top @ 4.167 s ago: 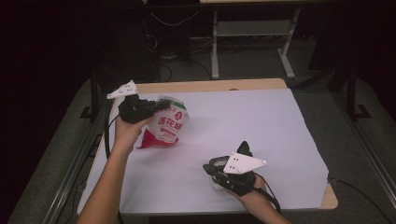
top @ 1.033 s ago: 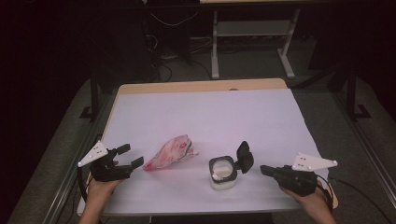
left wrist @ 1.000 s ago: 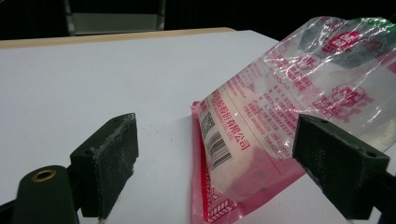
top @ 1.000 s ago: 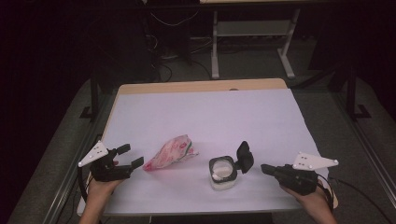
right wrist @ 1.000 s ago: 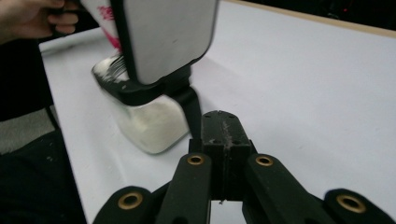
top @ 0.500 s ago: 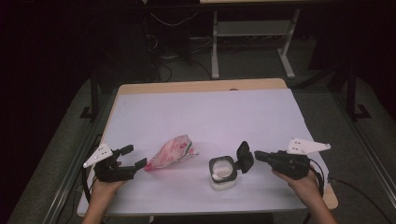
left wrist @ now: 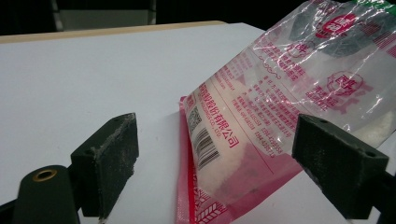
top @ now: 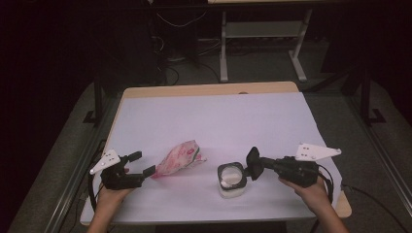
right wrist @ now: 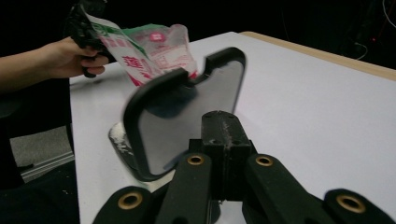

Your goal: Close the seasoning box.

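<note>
High view: pink bag [top: 180, 158] lies on white worktop [top: 218, 116], left gripper [top: 145, 165] spread wide at its end. Right gripper [top: 253, 164] at container [top: 231, 179] lid.
Left gripper view: bag [left wrist: 289, 98] between parted jaws, untouched.
Right gripper view: jaws clenched on the black lid [right wrist: 187, 107].

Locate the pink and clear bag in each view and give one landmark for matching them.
High view: bag lying left of centre on the white sheet, before the left gripper.
Left gripper view: right of centre, between the open jaws.
Right gripper view: upper left.
Shared landmark: the white sheet.
</note>
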A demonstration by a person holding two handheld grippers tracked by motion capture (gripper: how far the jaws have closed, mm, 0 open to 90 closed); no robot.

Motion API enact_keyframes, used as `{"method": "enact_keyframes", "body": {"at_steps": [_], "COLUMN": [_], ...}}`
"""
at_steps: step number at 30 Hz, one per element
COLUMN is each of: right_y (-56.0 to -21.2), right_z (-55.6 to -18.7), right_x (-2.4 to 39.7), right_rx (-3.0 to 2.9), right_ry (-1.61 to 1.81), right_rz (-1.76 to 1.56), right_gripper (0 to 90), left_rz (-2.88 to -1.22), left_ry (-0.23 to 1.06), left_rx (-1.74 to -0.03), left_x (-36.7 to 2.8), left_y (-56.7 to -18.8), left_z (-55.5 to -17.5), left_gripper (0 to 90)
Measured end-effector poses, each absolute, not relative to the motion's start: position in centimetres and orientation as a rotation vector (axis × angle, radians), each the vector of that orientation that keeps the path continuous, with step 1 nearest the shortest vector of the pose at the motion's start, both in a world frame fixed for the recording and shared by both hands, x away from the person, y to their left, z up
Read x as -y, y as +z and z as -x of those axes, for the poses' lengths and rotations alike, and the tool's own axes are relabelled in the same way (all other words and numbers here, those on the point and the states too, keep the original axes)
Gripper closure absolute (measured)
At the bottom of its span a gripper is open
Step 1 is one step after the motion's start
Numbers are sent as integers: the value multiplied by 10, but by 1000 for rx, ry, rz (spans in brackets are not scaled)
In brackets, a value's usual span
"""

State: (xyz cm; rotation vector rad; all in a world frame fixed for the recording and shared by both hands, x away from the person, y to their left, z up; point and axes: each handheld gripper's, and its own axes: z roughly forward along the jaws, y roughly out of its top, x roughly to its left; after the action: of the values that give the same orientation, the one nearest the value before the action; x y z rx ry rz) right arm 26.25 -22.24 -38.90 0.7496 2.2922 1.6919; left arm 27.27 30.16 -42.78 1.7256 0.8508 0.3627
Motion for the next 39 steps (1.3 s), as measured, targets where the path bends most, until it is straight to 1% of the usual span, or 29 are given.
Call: {"method": "enact_keyframes", "body": {"at_steps": [11,26,32,39], "right_y": [-386,-390,-391,-395], "right_z": [-256,-250,-252,-258], "right_x": [210,181,187,205], "right_rx": [-2307,-2394,-2368,-2320], "right_ry": [1713,1694,1682,1618], "right_rz": [-700,-612,-647,-713], "right_gripper": [900,900,900,900], "left_rz": [-1725,-1729,-1727,-1721], "left_ry": [359,358,357,366], "left_rx": [-849,-849,-853,-864], "left_x": [-302,-302,-302,-302], "left_y": [-428,-428,-428,-427], "left_z": [-273,-273,-273,-273], "left_gripper": [142,142,142,142]}}
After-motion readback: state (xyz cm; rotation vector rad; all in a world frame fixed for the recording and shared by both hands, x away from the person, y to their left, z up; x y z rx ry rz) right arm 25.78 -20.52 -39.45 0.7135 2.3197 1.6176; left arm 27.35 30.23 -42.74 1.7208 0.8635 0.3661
